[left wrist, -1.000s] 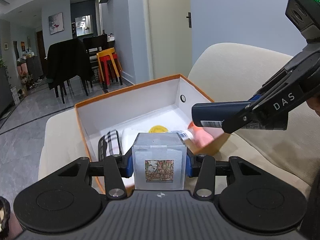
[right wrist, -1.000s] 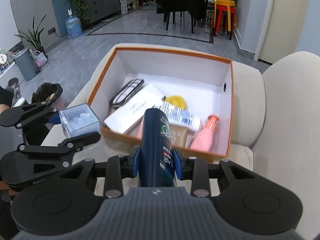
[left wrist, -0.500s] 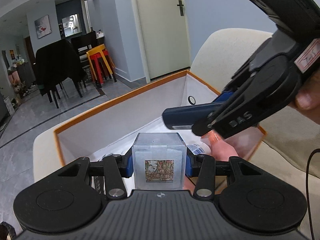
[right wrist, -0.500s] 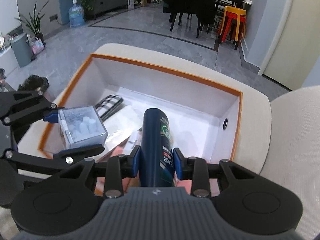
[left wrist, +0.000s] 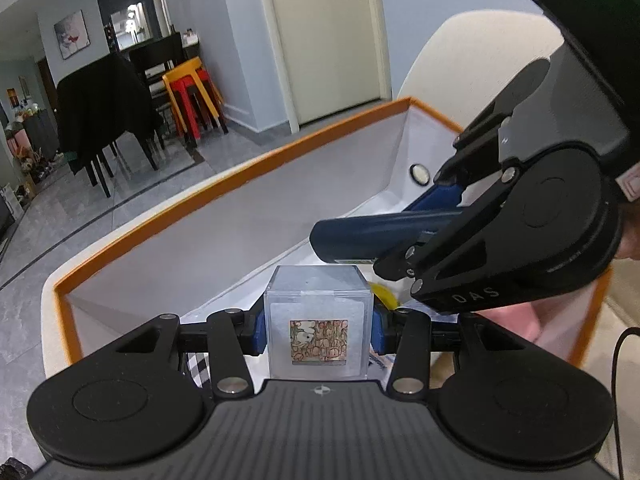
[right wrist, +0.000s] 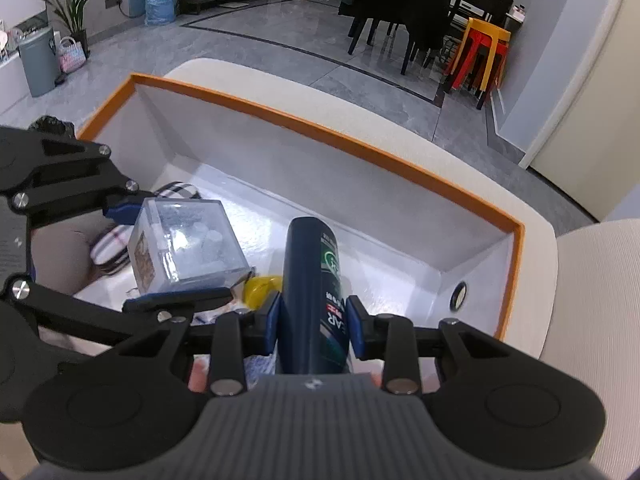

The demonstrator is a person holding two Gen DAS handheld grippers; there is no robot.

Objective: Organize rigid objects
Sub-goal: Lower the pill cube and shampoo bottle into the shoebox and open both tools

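Note:
My left gripper (left wrist: 318, 330) is shut on a clear plastic cube box (left wrist: 318, 320) with a small picture label, held over the left part of the orange-rimmed white box (left wrist: 240, 172). It also shows in the right wrist view (right wrist: 184, 248). My right gripper (right wrist: 314, 320) is shut on a dark blue bottle (right wrist: 312, 292), held lying flat over the middle of the orange-rimmed box (right wrist: 360, 152). The bottle also shows in the left wrist view (left wrist: 372, 236), just right of and above the cube.
Inside the box lie a checked case (right wrist: 180, 194), a yellow round item (right wrist: 262, 290) and a pink item (left wrist: 516, 320). The box rests on a cream sofa (right wrist: 592, 320). Chairs and stools (right wrist: 480, 52) stand on the grey floor beyond.
Both grippers have moved forward and lower into the box with their objects. The right gripper now sits much closer to the left one.

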